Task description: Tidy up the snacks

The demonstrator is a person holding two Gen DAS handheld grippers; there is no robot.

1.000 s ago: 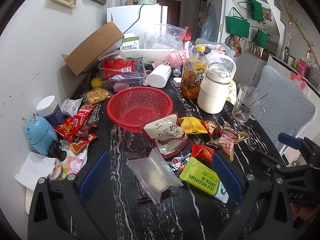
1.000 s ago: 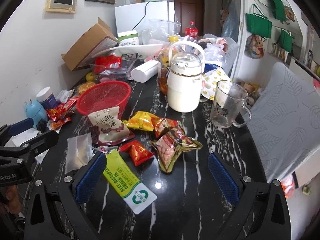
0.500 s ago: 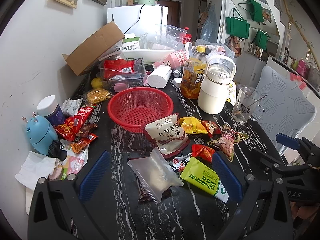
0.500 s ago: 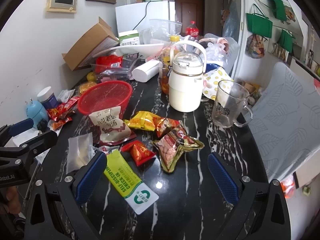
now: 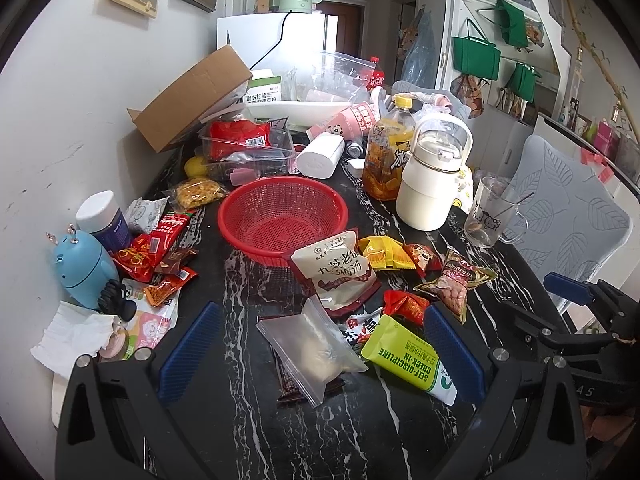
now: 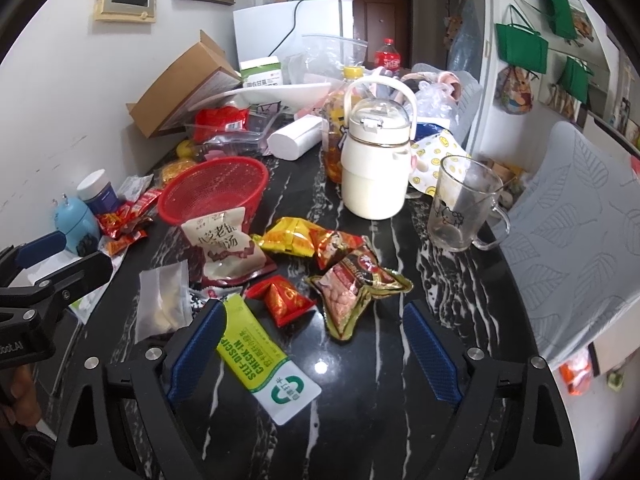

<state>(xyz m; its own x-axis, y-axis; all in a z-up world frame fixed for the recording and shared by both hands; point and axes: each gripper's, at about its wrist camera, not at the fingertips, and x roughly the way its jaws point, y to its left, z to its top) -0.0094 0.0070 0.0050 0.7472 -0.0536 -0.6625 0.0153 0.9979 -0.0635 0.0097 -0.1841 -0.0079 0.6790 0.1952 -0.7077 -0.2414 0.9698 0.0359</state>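
Bare tabletop (image 6: 360, 420) beneath closing right claw (image 6: 316, 354)

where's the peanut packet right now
In the right wrist view the peanut packet lies flat on the black table, mid-frame, right of the red wrapped snack and below the glass mug.

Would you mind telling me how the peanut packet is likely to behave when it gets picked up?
The peanut packet looks like a crinkled foil pouch, so it will probably flex and sag. Its glossy film may slip between pads. The lumpy contents look loose, so the weight could shift.
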